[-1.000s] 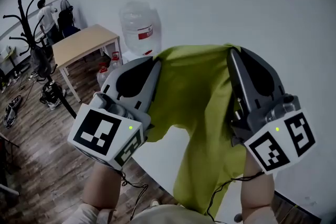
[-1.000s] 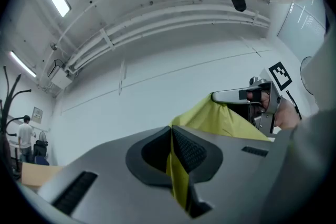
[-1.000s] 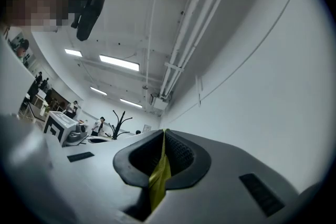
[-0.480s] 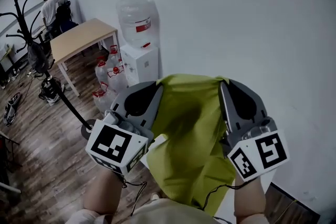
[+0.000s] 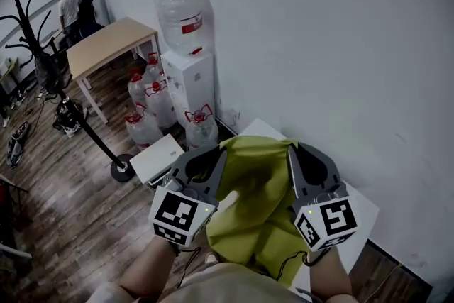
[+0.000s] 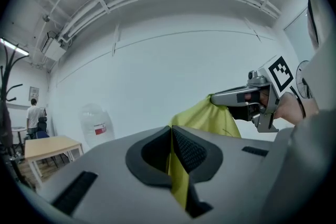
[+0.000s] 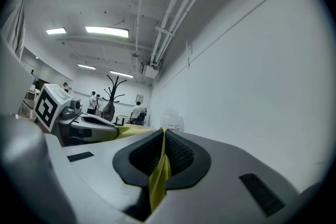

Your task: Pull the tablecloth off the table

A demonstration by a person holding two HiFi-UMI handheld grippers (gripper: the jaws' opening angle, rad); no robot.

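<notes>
A yellow-green tablecloth [image 5: 254,202] hangs in folds between my two grippers, held up off the small white table [image 5: 358,204] by the wall. My left gripper [image 5: 223,150] is shut on the cloth's left top corner; in the left gripper view the cloth [image 6: 177,173] is pinched in the closed jaws, with the right gripper [image 6: 212,98] beyond. My right gripper [image 5: 289,146] is shut on the right top corner; the right gripper view shows a strip of cloth [image 7: 158,178] squeezed between its pads. Most of the table is hidden behind the cloth and my arms.
A water dispenser [image 5: 190,64] with several spare bottles [image 5: 145,127] stands left of the table by the white wall. A white box [image 5: 157,159] lies on the wooden floor. A black coat stand [image 5: 53,74] and a wooden table [image 5: 108,50] are farther left. People stand at the room's far end [image 5: 73,5].
Both grippers, still holding the cloth, have come down and toward me. The view now looks lower, so the white table and the floor show.
</notes>
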